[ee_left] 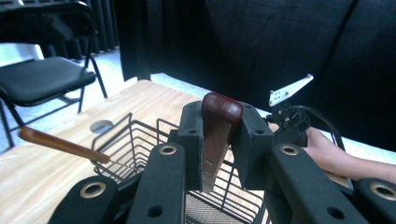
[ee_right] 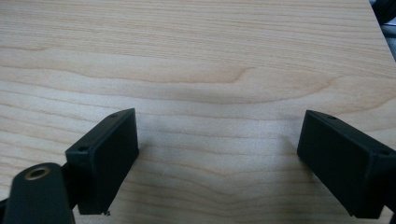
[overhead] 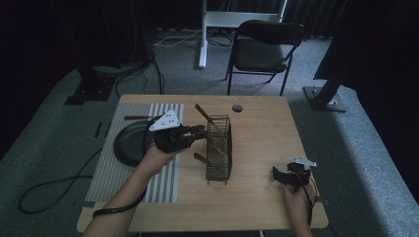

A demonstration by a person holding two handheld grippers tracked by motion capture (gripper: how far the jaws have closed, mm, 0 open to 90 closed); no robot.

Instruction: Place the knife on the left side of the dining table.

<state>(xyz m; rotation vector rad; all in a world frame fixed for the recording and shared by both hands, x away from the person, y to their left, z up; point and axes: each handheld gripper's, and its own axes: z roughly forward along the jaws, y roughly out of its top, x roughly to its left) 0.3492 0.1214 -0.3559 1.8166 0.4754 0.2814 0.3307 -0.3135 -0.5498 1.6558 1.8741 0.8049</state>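
My left gripper hovers at the left rim of a black wire basket in the middle of the table. In the left gripper view it is shut on a reddish-brown wooden utensil handle that stands upright above the basket. Two other wooden handles stick out of the basket, one at the far end and one on the near left side. My right gripper rests low at the table's near right, open. Its jaws stand wide apart over bare wood.
A striped placemat on the left carries a black plate, with a wooden-handled utensil lying at its far end. A round grommet sits near the table's far edge. A black chair stands beyond.
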